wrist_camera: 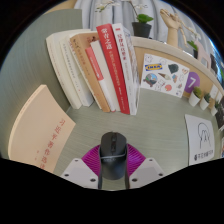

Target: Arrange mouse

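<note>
I have the mouse (112,150) between the fingers of my claw (112,172), its dark body seated against the pink pads (93,157) on both sides, so I judge the claw narrowed onto it and holding it rather than merely standing around it. I grip it at the flanks with its nose pointing to twelve o'clock, because that keeps its long axis in line with my fingers and lets me steer where it ends up. Whether it is lifted or resting on the counter (165,112) I cannot tell. Beyond it, from eleven to twelve o'clock, a row of books (100,70) leans together, the red one (117,62) nearest the middle; a tan book (40,125) lies flat at nine o'clock and a white sheet (200,135) at three. The bare stretch just ahead looks the natural place to settle the mouse.
</note>
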Motion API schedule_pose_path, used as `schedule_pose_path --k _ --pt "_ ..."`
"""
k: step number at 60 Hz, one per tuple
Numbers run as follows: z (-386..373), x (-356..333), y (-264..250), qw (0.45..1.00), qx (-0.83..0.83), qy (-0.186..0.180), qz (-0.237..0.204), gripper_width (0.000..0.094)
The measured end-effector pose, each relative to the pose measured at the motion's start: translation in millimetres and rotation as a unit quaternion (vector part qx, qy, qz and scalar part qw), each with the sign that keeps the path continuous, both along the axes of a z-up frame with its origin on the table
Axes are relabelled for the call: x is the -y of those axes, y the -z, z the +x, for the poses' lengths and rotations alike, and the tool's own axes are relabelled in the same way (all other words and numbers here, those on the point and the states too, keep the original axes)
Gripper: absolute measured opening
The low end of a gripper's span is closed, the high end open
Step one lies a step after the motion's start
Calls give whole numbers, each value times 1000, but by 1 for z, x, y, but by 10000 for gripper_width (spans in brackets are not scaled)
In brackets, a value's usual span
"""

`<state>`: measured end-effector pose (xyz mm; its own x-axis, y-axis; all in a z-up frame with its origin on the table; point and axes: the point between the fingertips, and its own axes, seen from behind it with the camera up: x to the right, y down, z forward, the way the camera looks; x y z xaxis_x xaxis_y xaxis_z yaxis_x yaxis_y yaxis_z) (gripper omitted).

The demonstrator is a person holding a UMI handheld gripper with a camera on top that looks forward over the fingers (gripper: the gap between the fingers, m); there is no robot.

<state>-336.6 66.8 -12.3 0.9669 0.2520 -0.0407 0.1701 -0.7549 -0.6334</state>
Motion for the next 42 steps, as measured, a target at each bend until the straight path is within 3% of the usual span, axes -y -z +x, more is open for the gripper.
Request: schedule_pose_path --k 8,24,31,42 --pt "35 -18 -57 999 -29 -2 41 302" --pt "203 -64 -199 985 4 20 169 302" --pt "279 -77 -198 983 9 54 176 302" --pt "361 -87 -129 989 20 80 120 300"
